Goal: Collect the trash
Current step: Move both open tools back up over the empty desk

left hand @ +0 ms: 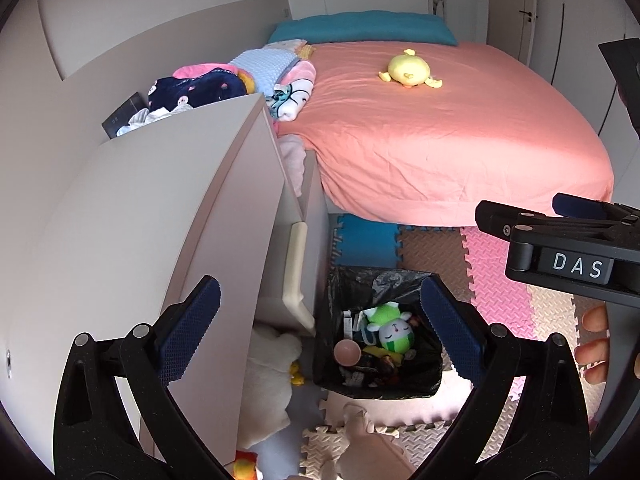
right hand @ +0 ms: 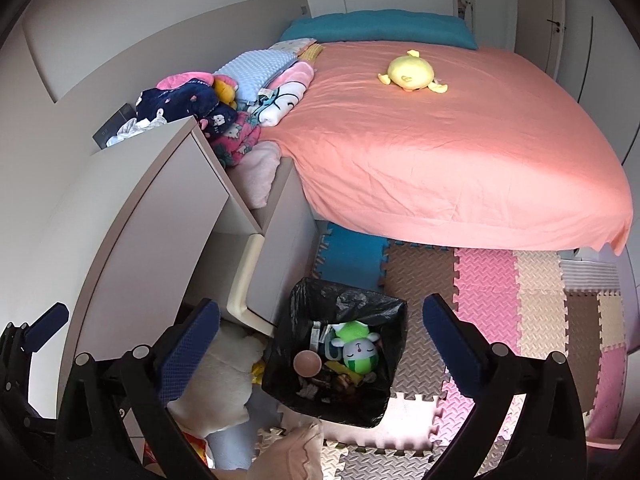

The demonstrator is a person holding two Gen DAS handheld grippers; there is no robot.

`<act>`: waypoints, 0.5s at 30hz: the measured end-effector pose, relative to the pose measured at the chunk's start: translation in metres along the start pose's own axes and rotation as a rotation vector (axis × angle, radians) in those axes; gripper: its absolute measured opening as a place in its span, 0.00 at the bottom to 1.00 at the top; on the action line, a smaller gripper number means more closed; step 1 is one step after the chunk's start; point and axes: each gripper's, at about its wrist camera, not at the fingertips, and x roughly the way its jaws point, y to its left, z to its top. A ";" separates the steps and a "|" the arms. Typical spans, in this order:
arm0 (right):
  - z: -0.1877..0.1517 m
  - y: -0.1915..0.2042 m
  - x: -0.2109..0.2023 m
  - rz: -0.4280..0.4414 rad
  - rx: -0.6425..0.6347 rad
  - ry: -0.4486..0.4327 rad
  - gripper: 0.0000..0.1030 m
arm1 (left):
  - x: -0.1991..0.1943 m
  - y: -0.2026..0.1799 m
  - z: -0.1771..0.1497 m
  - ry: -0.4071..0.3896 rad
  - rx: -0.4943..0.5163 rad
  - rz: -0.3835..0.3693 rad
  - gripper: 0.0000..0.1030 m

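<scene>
Left tongs (left hand: 320, 328) apart, empty | right tongs (right hand: 320, 340) apart, empty | bin (right hand: 336, 356) with black liner on foam floor mat (right hand: 480, 280), at bed's (right hand: 460, 152) foot corner beside cabinet (right hand: 160, 216) | holds green plush (right hand: 356, 348), scraps | likely light, soft; pinch liner rim | yellow plush (right hand: 412, 74) mid-bed

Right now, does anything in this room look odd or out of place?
Yes: a green and white plush toy lies in the black-lined trash bin, among wrappers. It looks intact, more like a toy than trash. Another yellow plush sits on the bed.
</scene>
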 end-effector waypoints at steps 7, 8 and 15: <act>-0.002 0.004 -0.002 -0.010 -0.003 0.003 0.98 | -0.002 0.004 -0.002 0.010 0.001 -0.002 0.94; -0.002 0.006 -0.003 -0.011 -0.008 0.002 0.98 | -0.003 0.005 -0.003 0.010 0.001 -0.004 0.94; -0.001 0.030 -0.015 -0.001 -0.054 -0.025 0.98 | -0.013 0.016 -0.008 0.006 0.011 0.017 0.94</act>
